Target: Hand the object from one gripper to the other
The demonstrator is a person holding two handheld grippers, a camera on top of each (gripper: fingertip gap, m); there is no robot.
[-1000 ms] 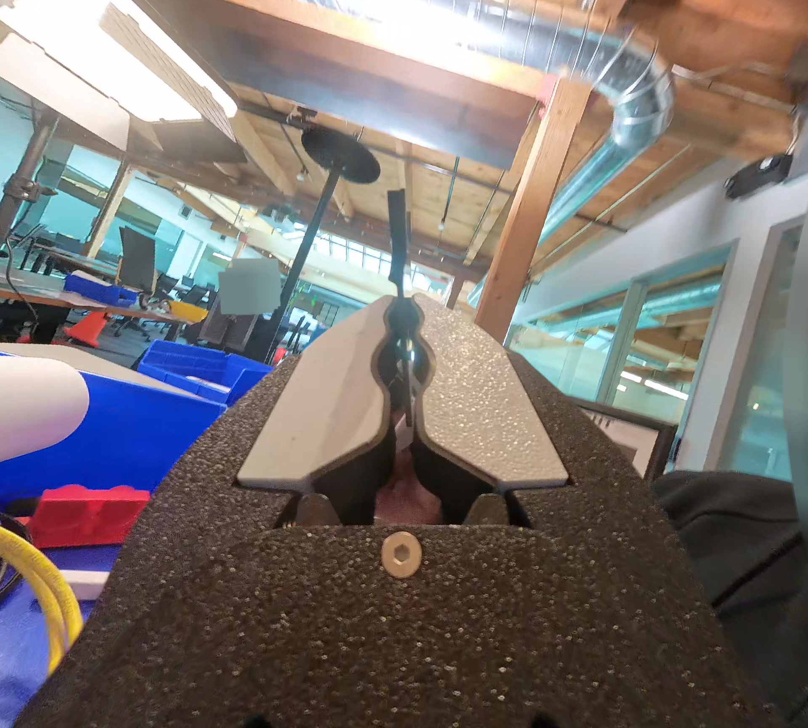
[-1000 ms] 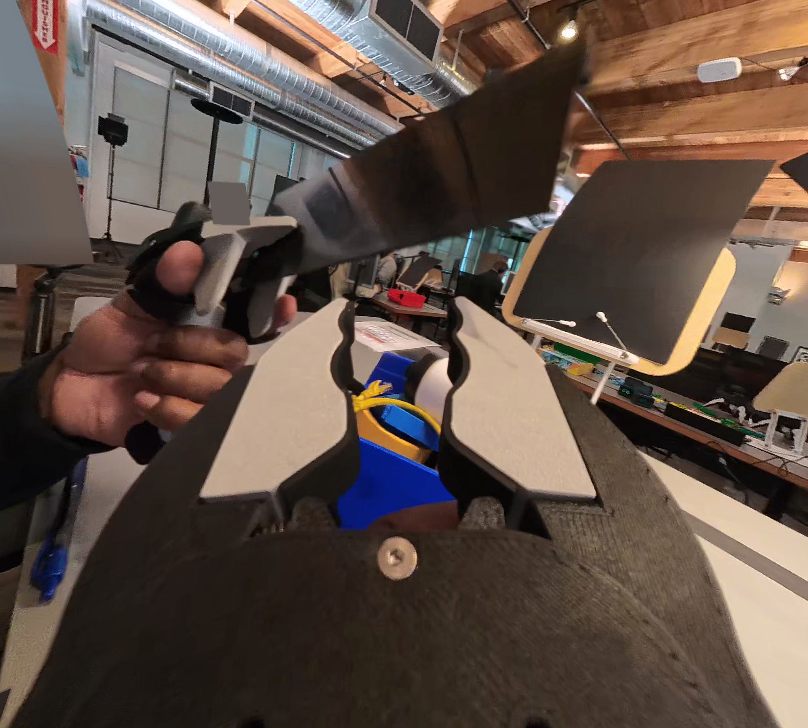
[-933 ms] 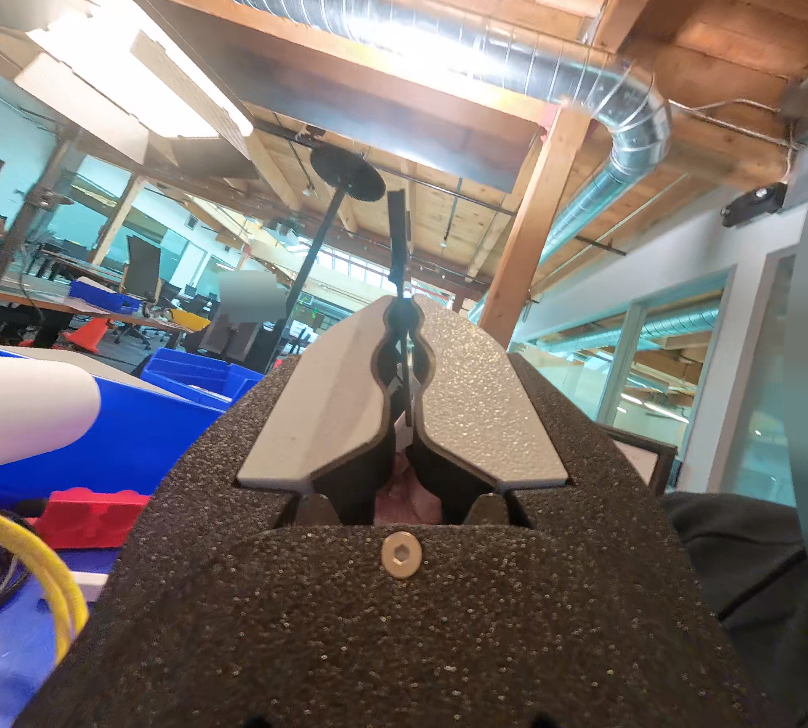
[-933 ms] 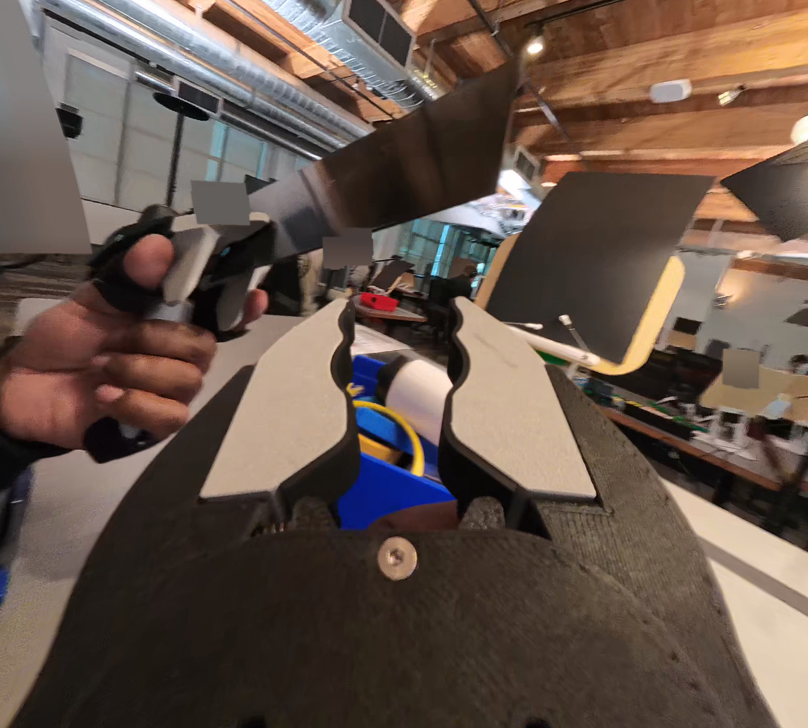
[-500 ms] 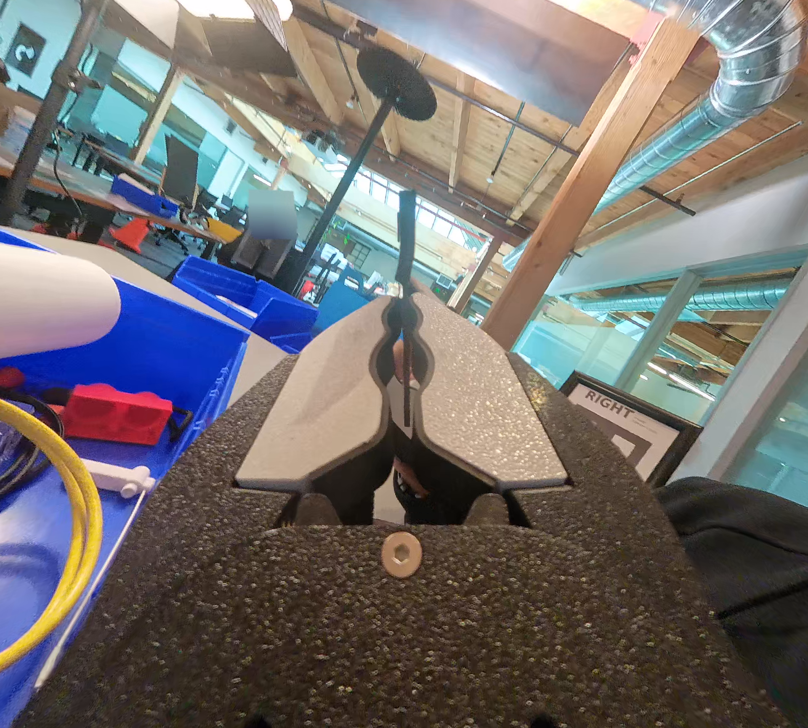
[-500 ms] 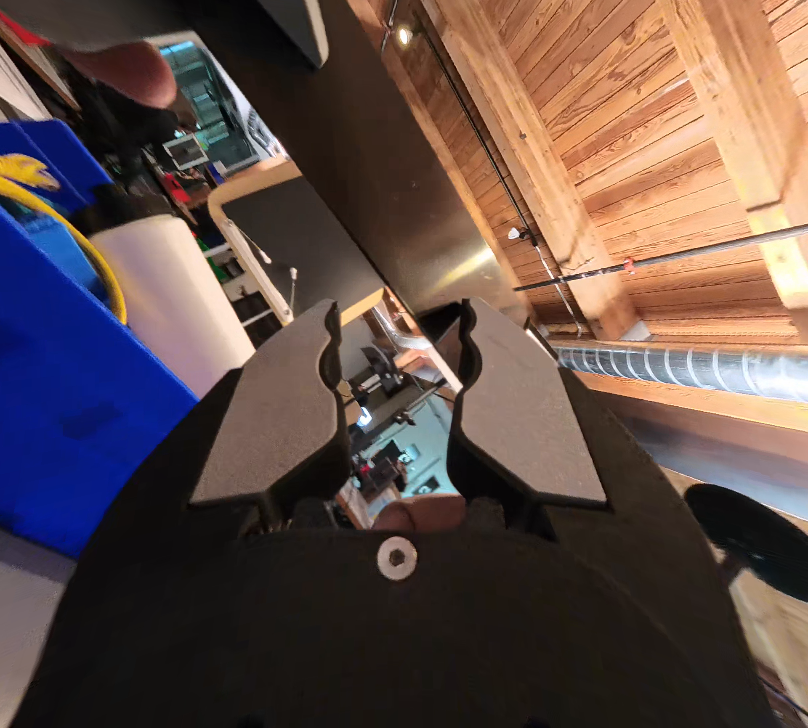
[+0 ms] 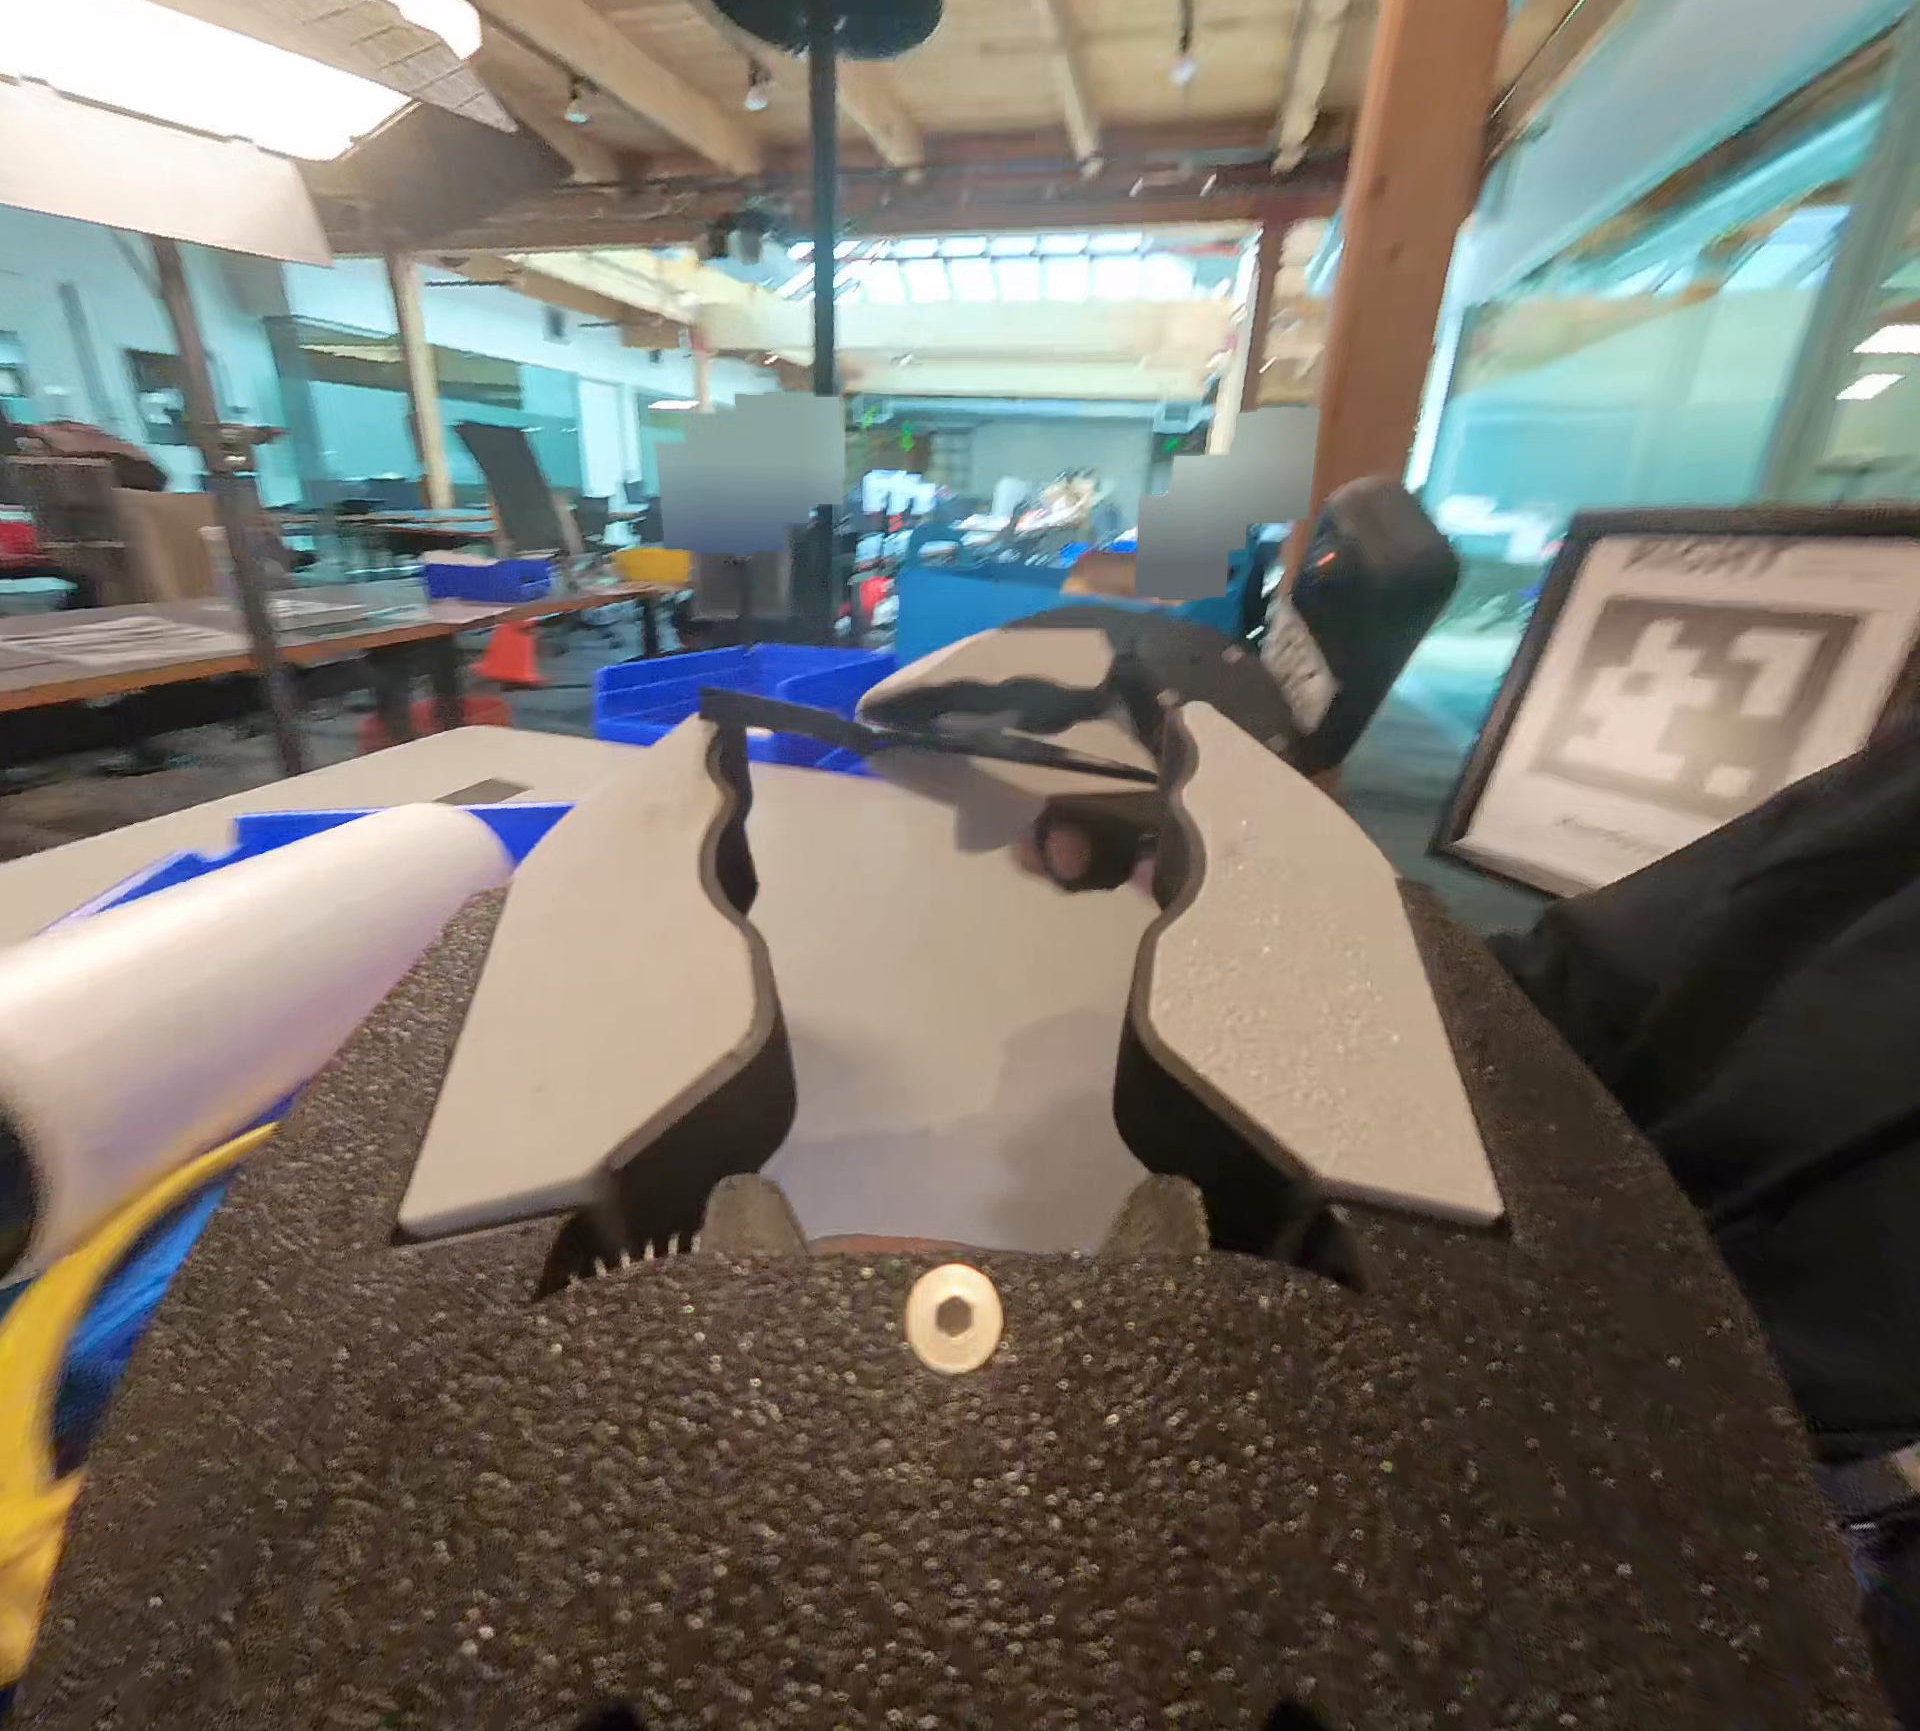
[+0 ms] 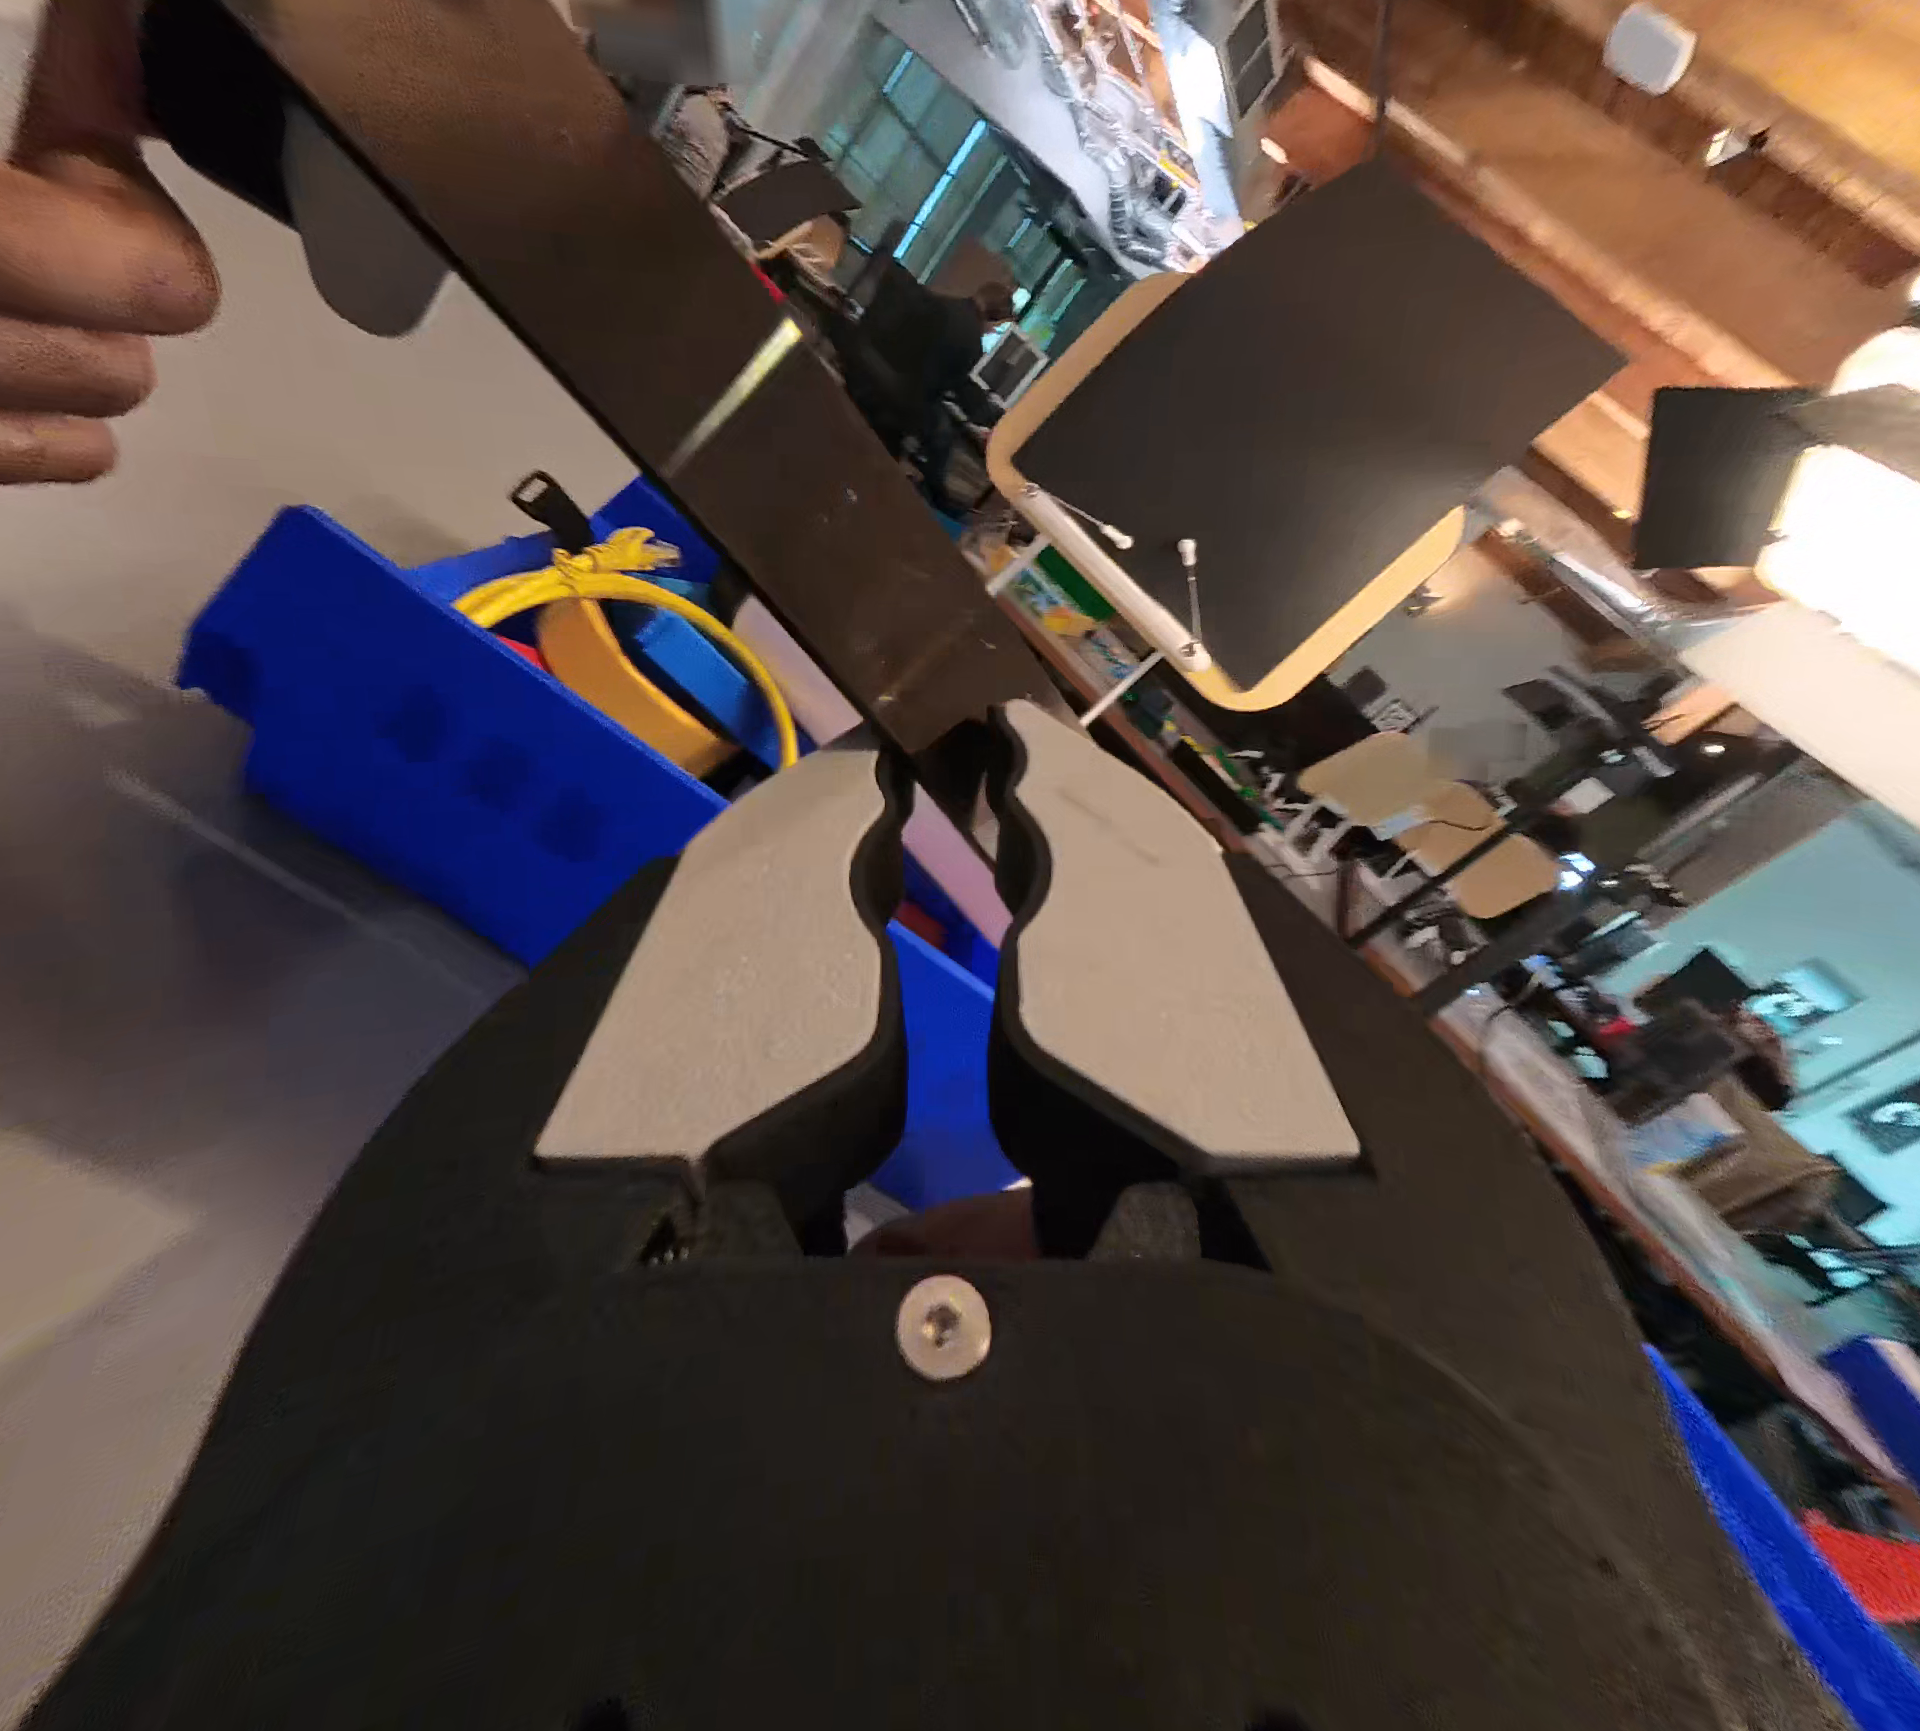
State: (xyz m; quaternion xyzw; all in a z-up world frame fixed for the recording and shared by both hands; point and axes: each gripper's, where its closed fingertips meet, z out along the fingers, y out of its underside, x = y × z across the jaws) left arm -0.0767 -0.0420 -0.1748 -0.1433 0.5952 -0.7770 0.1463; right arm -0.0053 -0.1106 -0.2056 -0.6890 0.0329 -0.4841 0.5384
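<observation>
The object is a thin, stiff black sheet (image 8: 582, 227). My right gripper (image 8: 951, 736) is shut on its near corner, and the sheet runs up and to the left from it. My left gripper (image 7: 945, 731) is open and empty, with its jaws wide apart. In the left wrist view the sheet (image 7: 790, 715) shows edge-on just past the left fingertips, clamped in the right gripper (image 7: 883, 725). In the right wrist view one grey finger (image 8: 353, 268) of the left gripper shows beside the sheet's far end, with a hand (image 8: 73, 310) behind it.
A blue bin (image 8: 416, 715) holding a coiled yellow cable (image 8: 644, 590) stands on the grey table (image 8: 208, 954). A white roll (image 7: 208, 985) lies close at the left. A framed marker card (image 7: 1683, 694) and a dark sleeve (image 7: 1766, 1006) are at the right. About 11 cm separates my left fingertips from my right.
My left gripper has opened and let go of the black sheet. My right gripper has closed on the sheet's corner. Both views have tilted down from the ceiling.
</observation>
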